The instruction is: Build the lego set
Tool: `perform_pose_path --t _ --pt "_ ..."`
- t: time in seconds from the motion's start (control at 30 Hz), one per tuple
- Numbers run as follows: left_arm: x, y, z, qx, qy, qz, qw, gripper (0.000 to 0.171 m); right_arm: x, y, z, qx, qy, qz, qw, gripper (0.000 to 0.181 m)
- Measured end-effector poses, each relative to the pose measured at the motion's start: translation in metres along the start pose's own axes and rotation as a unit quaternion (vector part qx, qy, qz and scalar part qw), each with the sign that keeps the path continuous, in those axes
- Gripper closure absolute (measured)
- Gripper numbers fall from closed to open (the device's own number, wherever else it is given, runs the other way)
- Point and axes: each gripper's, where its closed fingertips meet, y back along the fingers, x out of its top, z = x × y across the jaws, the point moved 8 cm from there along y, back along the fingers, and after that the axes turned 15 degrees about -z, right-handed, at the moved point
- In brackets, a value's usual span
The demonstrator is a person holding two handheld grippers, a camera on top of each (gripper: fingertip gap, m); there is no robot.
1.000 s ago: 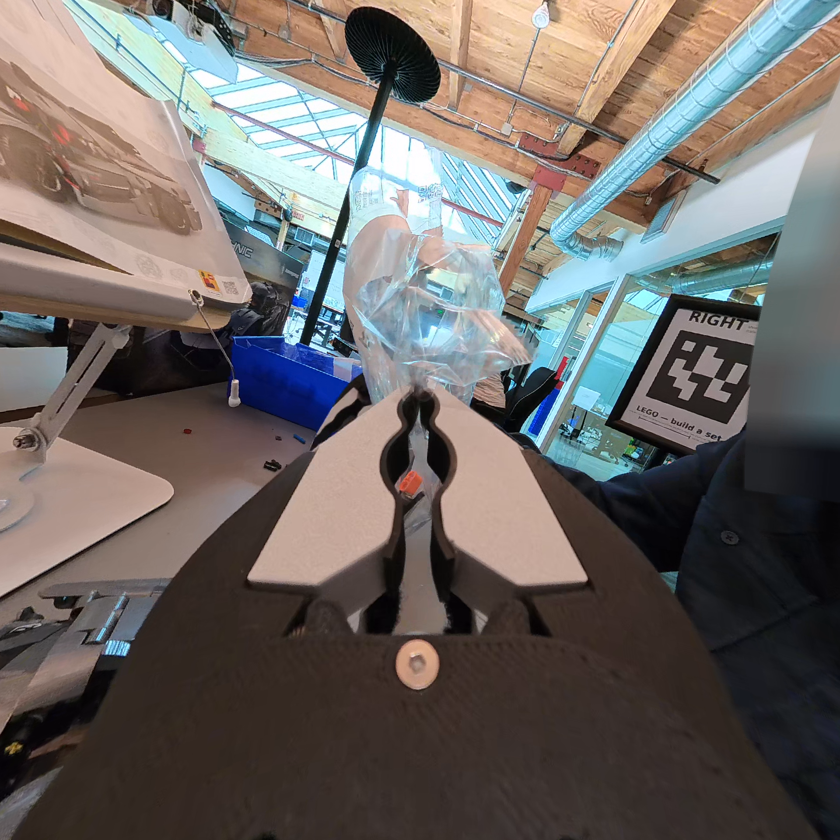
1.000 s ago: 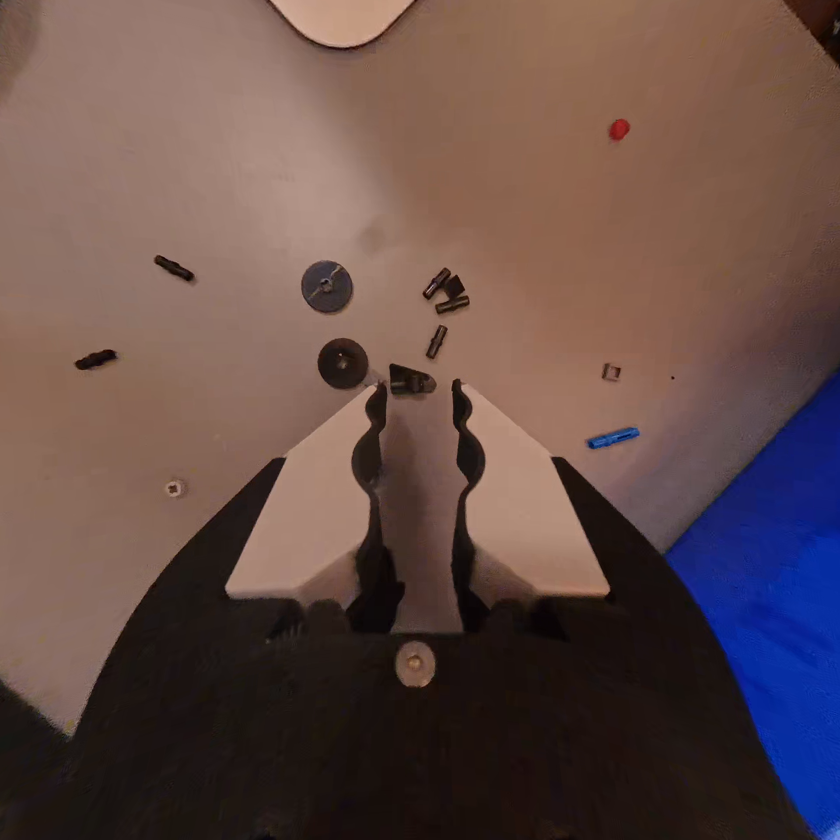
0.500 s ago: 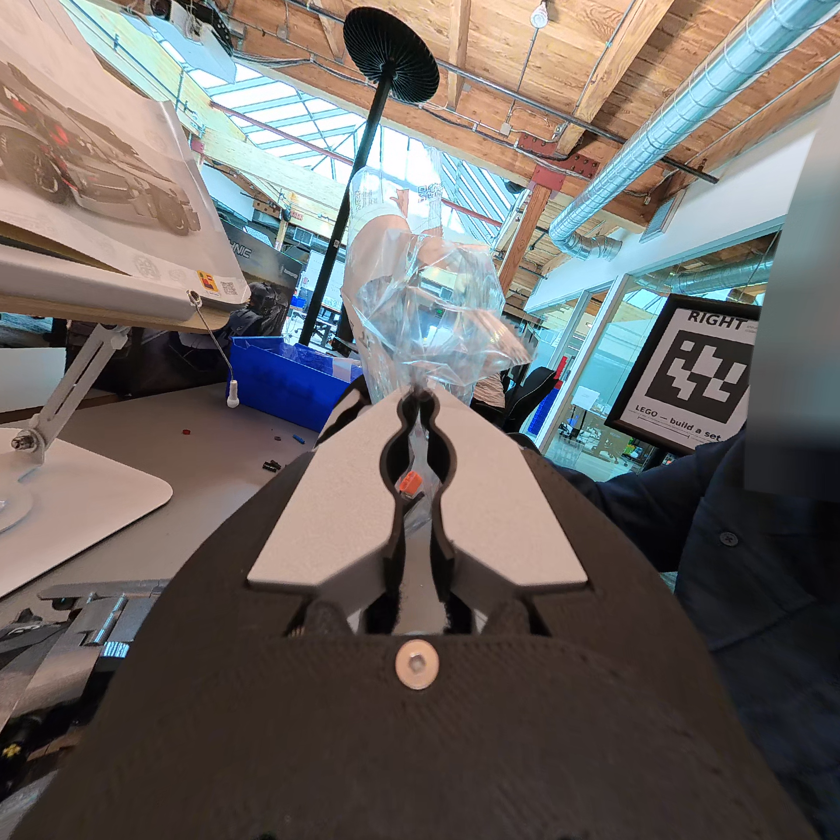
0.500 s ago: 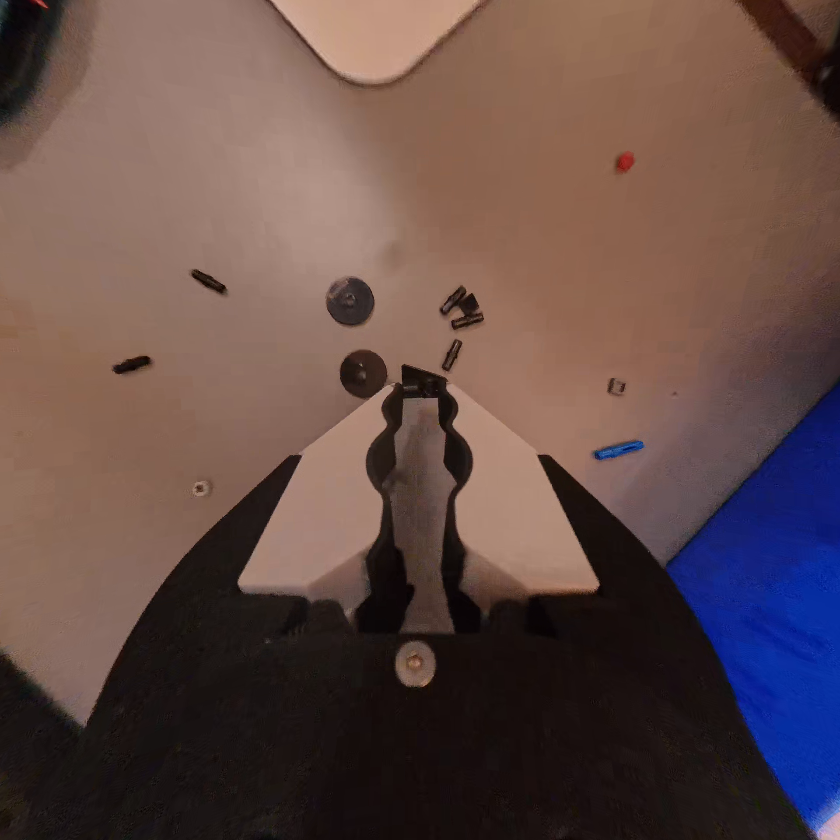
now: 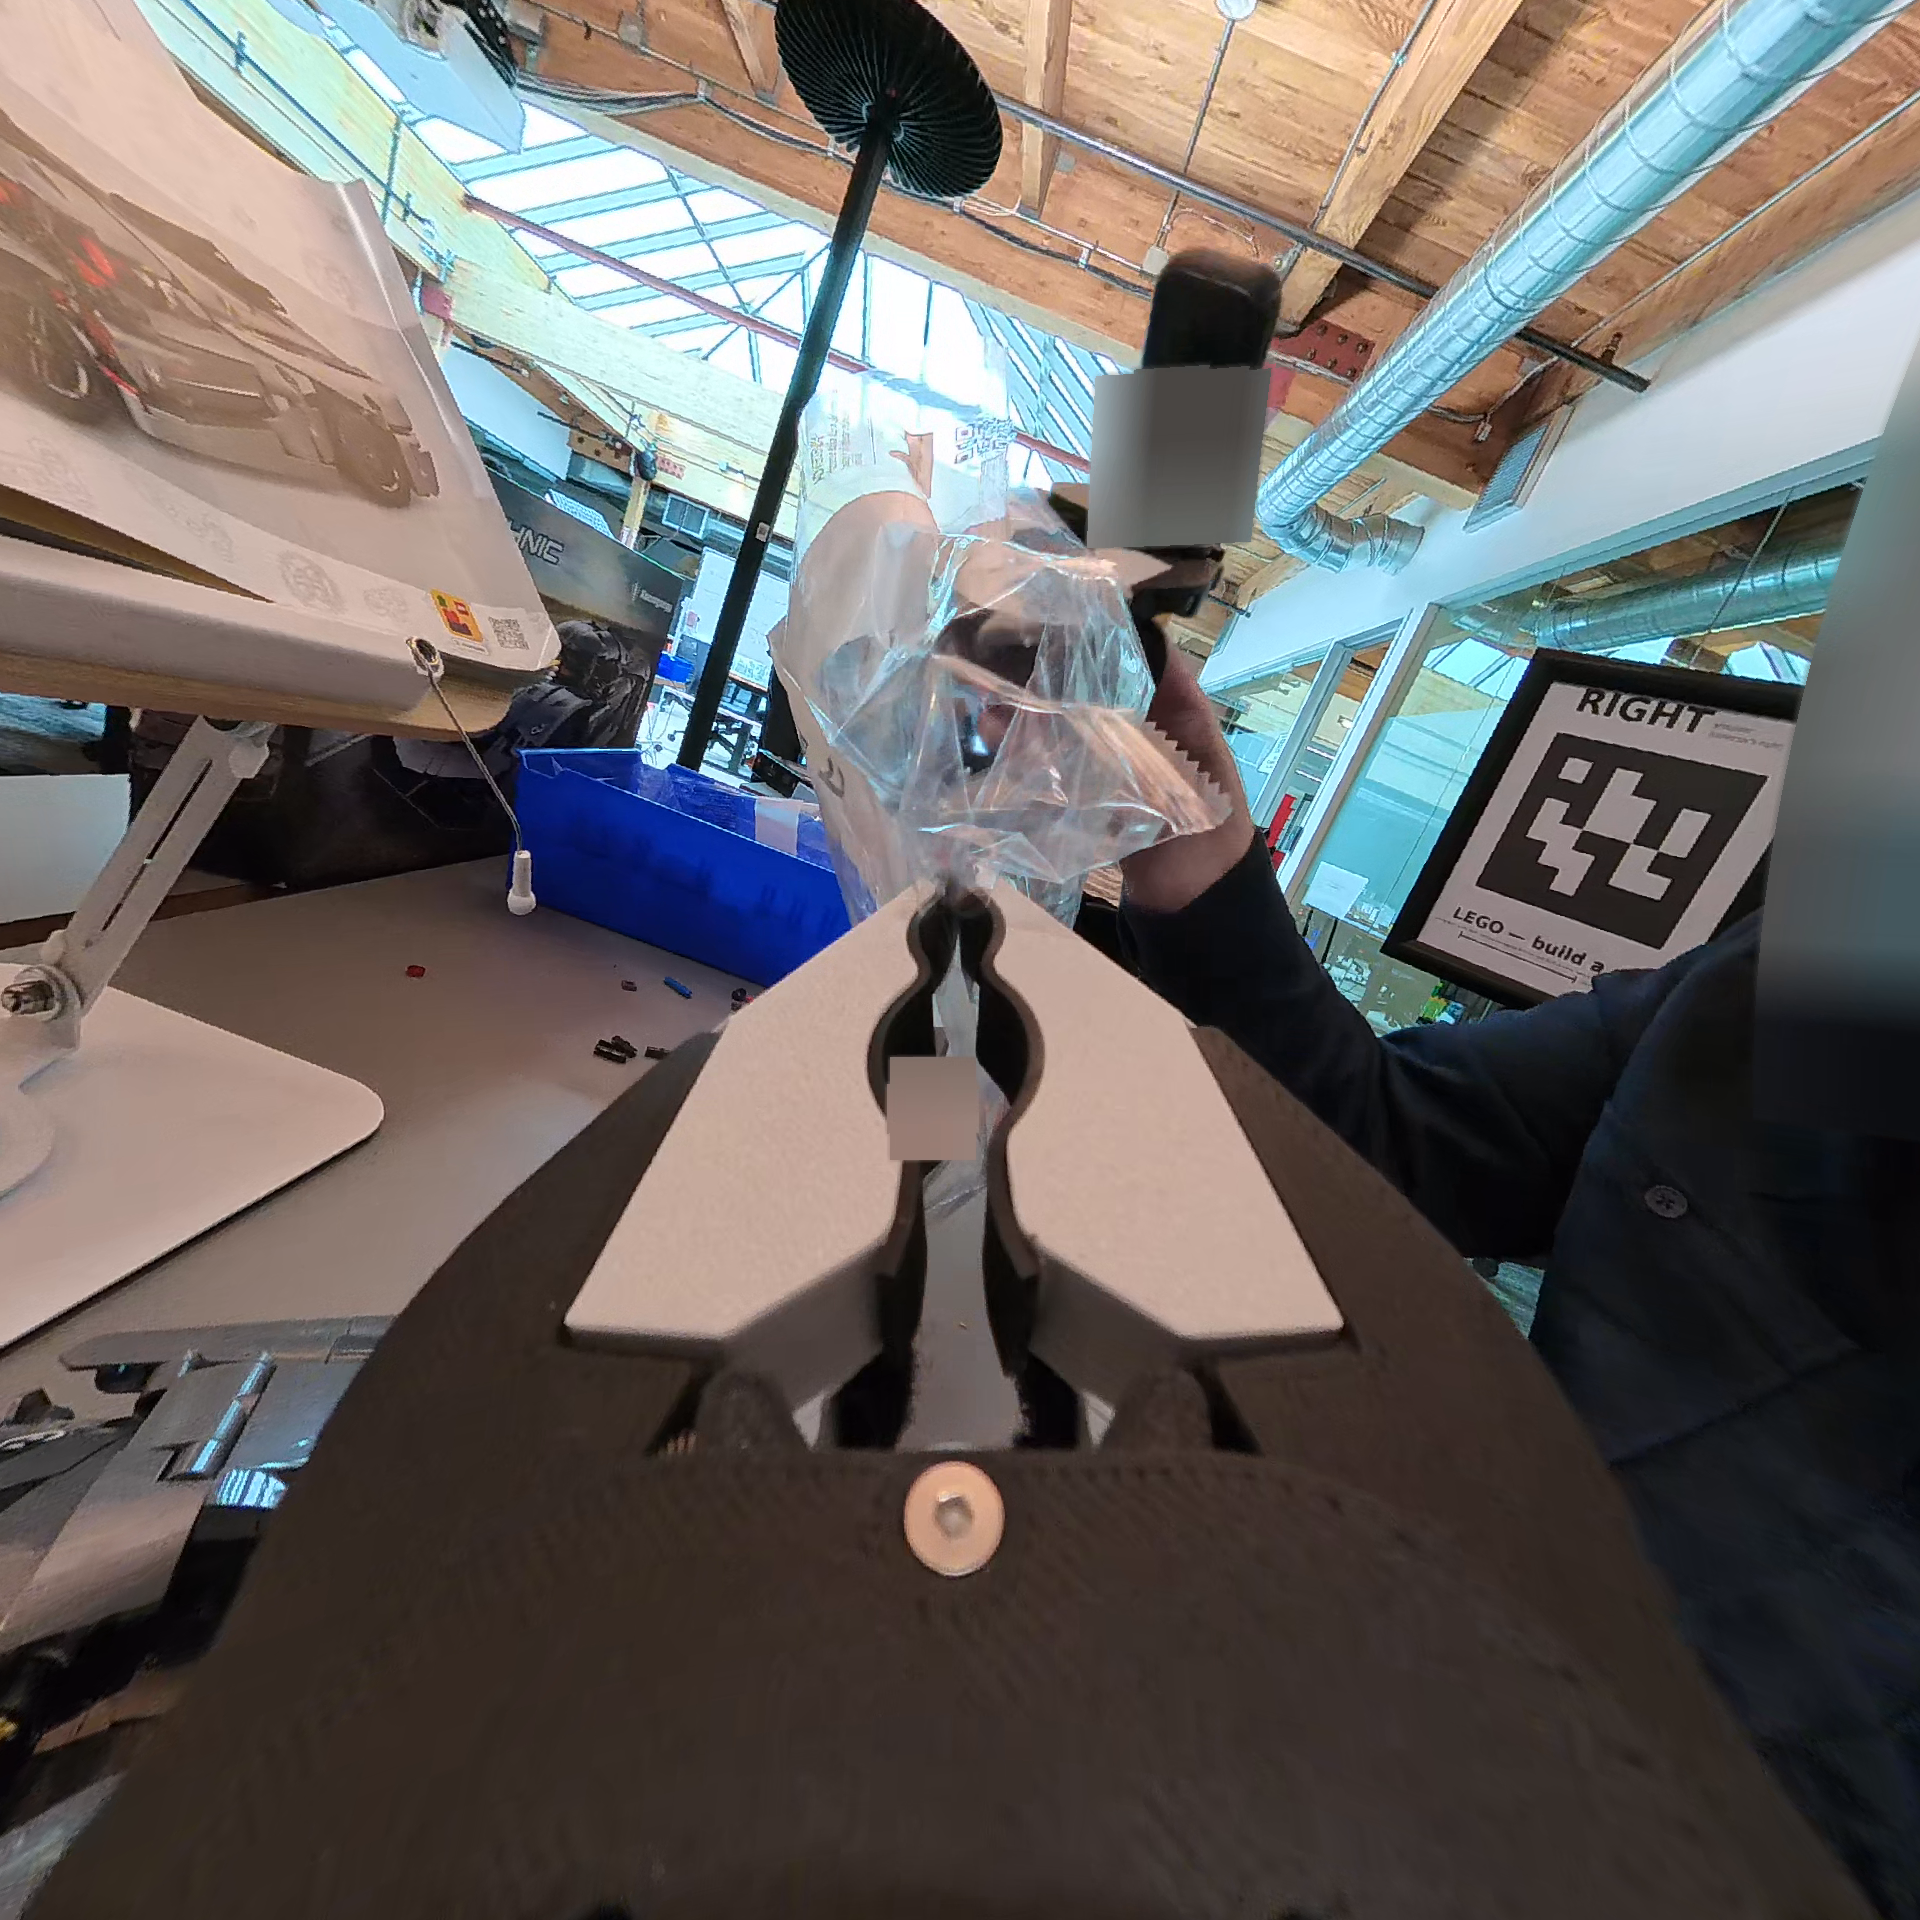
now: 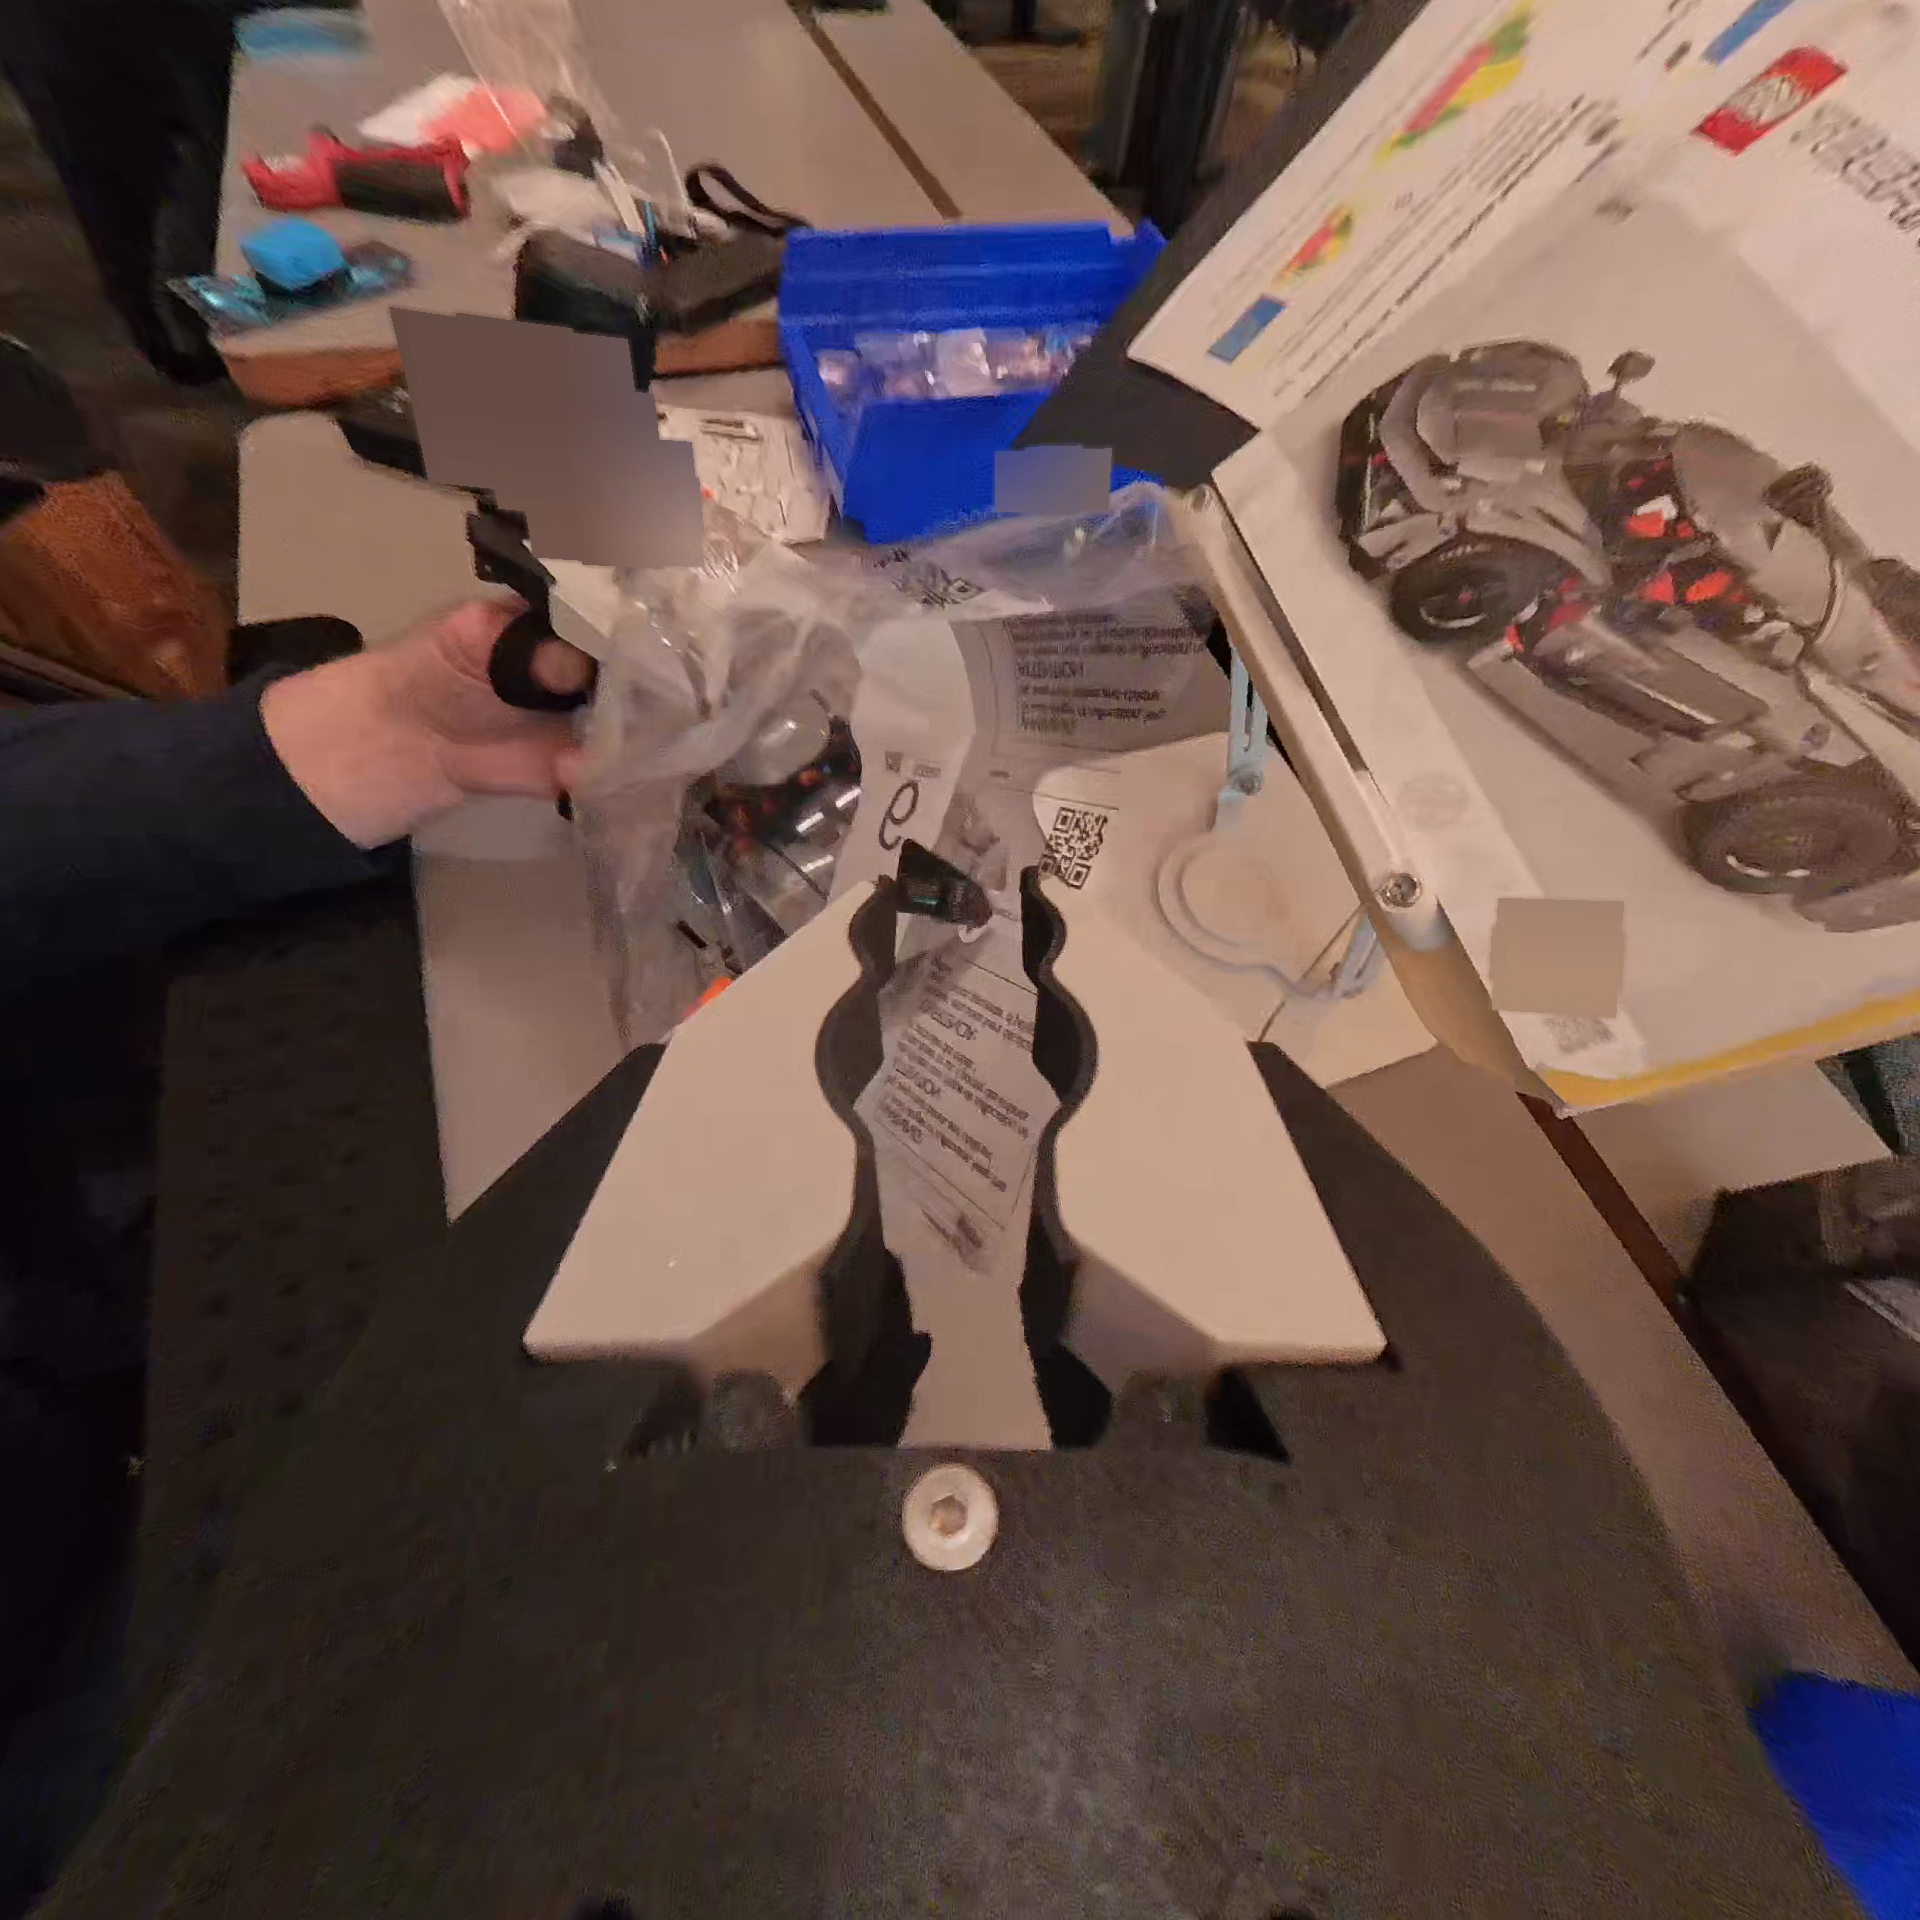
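Observation:
My left gripper (image 5: 951, 906) is shut on the neck of a clear plastic bag (image 5: 987, 707) and holds it up above the table. In the right wrist view the same bag (image 6: 748, 707), with small pieces inside and a printed white panel, hangs just ahead. My right gripper (image 6: 954, 894) holds a small black lego piece (image 6: 935, 896) at its fingertips, raised close to the bag. A hand (image 6: 416, 717) holds the left gripper at the left. Behind the bag in the left wrist view, a hand (image 5: 1184, 748) holds the right gripper's black handle (image 5: 1210, 307).
An instruction booklet (image 6: 1558, 520) with a car picture rests on a white stand (image 5: 156, 1122) at the table's side. A blue bin (image 6: 935, 343) of bags stands behind. Loose small pieces (image 5: 623, 1049) lie on the grey table (image 5: 312, 966). A framed marker sign (image 5: 1600, 821) stands at right. The gap from one gripper's tips to the other's is roughly 12 cm.
My right gripper closed on the black piece on the table, lifted it and swung up to face the bag. My left gripper has kept the bag in place.

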Motion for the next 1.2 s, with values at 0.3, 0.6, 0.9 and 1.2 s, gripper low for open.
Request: perform_pose_path --t 0.3,0.6,0.9,1.2 --pt "0.002 0.002 0.001 0.000 -0.002 0.005 1.000 0.171 -0.062 0.008 0.071 -0.084 -0.134 0.013 0.987 0.162" --pt "0.002 0.002 -0.001 0.004 -0.001 0.003 1.000 0.171 -0.182 -0.106 0.105 -0.065 -0.200 -0.252 0.945 0.155" --pt "0.002 0.002 0.000 0.004 -0.002 0.003 1.000 0.171 -0.194 -0.123 0.105 -0.050 -0.204 -0.267 0.940 0.176" --pt "0.002 0.003 0.000 0.003 -0.003 0.006 1.000 0.171 -0.197 -0.118 0.104 -0.039 -0.215 -0.254 0.942 0.178"
